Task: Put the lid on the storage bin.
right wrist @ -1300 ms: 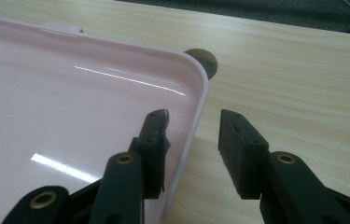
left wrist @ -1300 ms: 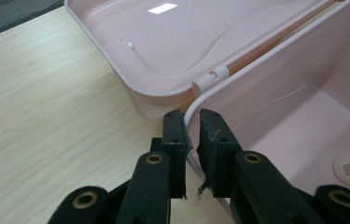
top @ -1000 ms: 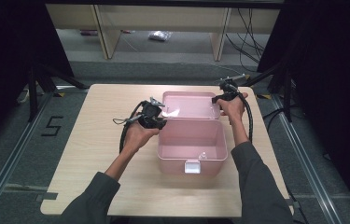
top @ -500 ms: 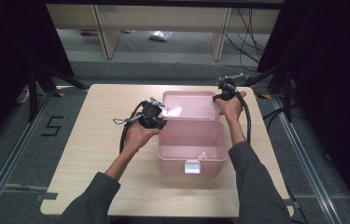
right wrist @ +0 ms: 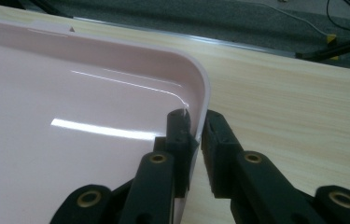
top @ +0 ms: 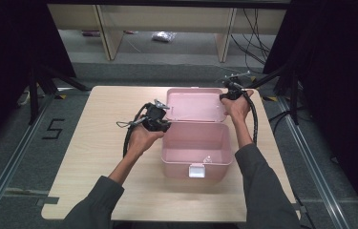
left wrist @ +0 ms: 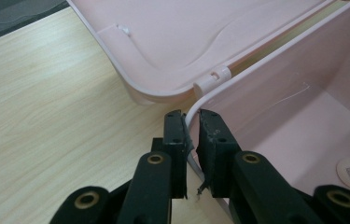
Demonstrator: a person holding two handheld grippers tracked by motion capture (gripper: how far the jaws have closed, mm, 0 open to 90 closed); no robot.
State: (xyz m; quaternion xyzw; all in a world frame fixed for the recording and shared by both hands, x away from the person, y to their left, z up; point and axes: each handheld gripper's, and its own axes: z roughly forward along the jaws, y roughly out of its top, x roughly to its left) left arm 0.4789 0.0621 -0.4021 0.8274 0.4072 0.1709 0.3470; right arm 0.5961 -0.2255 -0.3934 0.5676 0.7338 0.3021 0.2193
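Right gripper jaws just closed on lid edge, left gripper clamps box wall, sticker inside.

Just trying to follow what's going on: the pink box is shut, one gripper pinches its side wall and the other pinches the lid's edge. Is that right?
Not quite: the pink box is open, its lid laid back, as the high view shows. The rest holds: the left gripper pinches the box's side wall, and the right gripper pinches the lid's edge, its jaws having just closed there.
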